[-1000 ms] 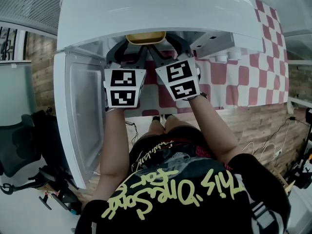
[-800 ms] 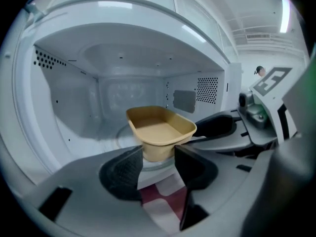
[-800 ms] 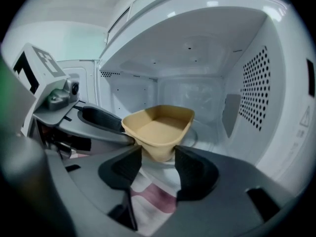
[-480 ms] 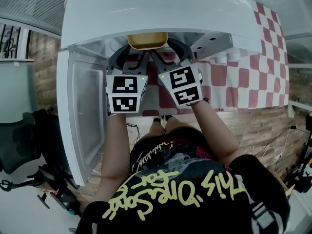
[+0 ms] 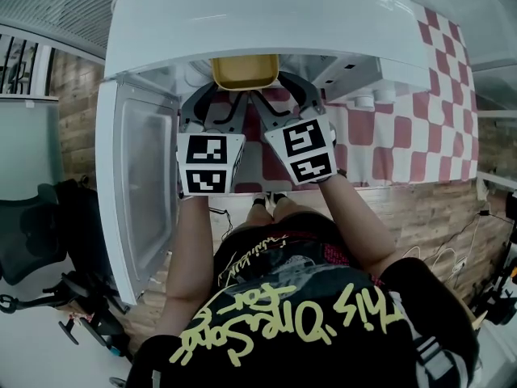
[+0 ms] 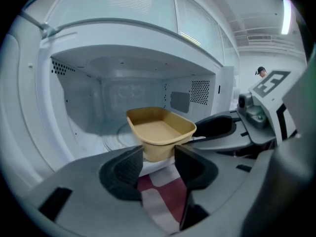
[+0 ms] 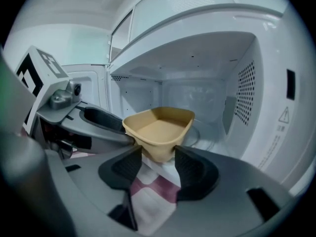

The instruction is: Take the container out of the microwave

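Observation:
A tan, open-topped container (image 5: pixel 244 69) sits at the mouth of the white microwave (image 5: pixel 258 14), whose door (image 5: pixel 141 184) stands swung open at the left. My left gripper (image 5: pixel 226 91) holds the container's near left corner and my right gripper (image 5: pixel 271 91) the near right corner. In the left gripper view the container (image 6: pixel 160 130) sits between the pads of that gripper (image 6: pixel 158 159), touching both. The right gripper view shows the same: the container (image 7: pixel 160 127) wedged in the right gripper (image 7: pixel 159 161). The container is empty, and the glass turntable (image 6: pixel 116 135) lies behind it.
The microwave stands on a red-and-white checked cloth (image 5: pixel 388 136) over a wooden counter. The open door blocks the left side. A dark office chair (image 5: pixel 32 245) stands on the floor at far left. Cables hang at the counter's right end.
More of the container's rim shows from under the microwave's top edge than a second ago. Both grippers sit slightly lower in the picture and keep their hold.

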`<state>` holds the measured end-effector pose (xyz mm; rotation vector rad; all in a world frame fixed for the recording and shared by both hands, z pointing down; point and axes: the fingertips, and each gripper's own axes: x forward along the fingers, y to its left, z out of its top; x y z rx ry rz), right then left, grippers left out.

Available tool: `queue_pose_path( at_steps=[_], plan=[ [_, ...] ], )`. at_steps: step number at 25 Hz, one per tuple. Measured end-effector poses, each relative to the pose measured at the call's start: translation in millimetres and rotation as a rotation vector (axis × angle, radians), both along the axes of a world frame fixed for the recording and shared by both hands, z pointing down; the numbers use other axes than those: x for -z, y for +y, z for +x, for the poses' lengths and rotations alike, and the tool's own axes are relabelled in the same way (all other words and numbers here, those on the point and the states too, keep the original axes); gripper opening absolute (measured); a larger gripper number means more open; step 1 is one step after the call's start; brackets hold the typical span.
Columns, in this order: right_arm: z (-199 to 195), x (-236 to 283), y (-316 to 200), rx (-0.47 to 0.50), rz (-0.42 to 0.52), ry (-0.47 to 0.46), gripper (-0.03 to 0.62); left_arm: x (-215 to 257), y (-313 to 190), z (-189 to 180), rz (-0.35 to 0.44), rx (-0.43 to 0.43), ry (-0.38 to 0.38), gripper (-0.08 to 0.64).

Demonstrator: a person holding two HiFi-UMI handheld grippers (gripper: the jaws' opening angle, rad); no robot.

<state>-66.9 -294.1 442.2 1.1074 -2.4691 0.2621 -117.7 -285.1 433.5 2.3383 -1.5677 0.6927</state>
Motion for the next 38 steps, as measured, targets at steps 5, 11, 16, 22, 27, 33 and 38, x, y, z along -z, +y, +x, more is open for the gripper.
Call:
queue_pose_path(
  at_steps=[5, 11, 16, 22, 27, 33, 38],
  plan=[
    [1.1, 2.7, 6.5, 0.016, 0.002, -0.004, 0.215, 0.6, 7.3, 0.5, 0.004, 0.002, -0.007, 0.199],
    [4.1, 5.2, 12.1, 0.024, 0.01, -0.007, 0.215, 3.5, 13.1, 3.5, 0.013, 0.009, -0.003, 0.199],
    [6.0, 7.7, 17.2, 0.035, 0.016, -0.014, 0.214, 6.0, 18.5, 5.5, 0.016, 0.012, -0.002, 0.199],
    [8.2, 9.1, 24.3, 0.046, 0.024, -0.018, 0.212, 6.7, 25.7, 7.2, 0.015, 0.012, -0.001, 0.199],
    [10.0, 9.2, 30.1, 0.055, 0.027, -0.018, 0.212, 6.3, 31.5, 9.0, 0.009, 0.018, 0.011, 0.199],
    [11.1, 8.9, 39.4, 0.068, 0.04, -0.026, 0.212, 5.6, 41.5, 10.2, 0.017, 0.03, 0.013, 0.199],
    [15.4, 7.4, 46.8, 0.078, 0.046, -0.029, 0.209, 4.7, 48.9, 14.0, 0.02, 0.035, 0.003, 0.199]
  ],
)
